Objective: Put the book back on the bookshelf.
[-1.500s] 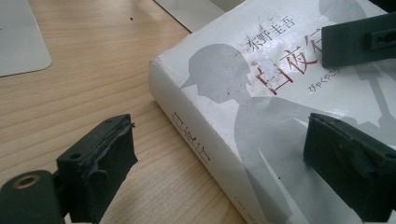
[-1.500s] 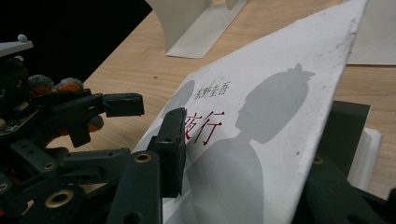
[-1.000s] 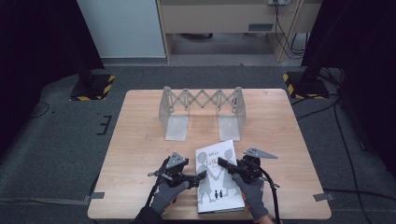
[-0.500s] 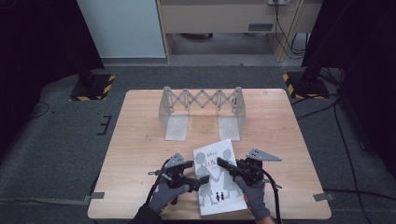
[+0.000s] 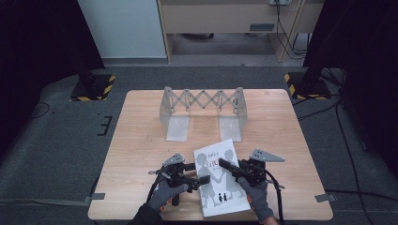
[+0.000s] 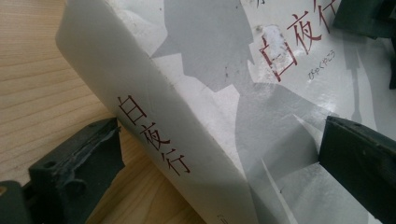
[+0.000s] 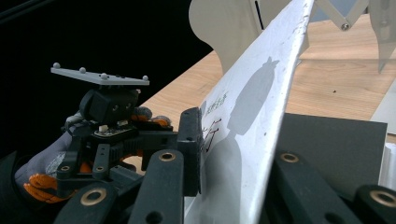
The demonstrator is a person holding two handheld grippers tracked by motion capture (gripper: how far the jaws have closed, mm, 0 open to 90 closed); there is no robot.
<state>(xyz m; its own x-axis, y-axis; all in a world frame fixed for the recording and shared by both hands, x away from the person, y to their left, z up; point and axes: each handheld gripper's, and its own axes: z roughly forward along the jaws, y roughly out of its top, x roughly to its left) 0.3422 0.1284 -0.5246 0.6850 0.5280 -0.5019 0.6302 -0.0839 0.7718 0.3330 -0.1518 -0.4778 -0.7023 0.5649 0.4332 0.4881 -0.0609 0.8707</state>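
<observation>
While right fingers (image 5: 225, 165) pinch its cover | book (image 5: 220, 180): white, grey silhouettes, red title | left fingers (image 5: 199, 172) wide apart, straddling spine

1. The high view looks forward and down from above the person's side, taking in the whole surface (image 5: 141, 140) from far off.
2. The left gripper view sits very near the book (image 6: 224, 93), facing its spine and cover.
3. The right gripper view looks along the cover's edge (equally close); all three share the book.
</observation>
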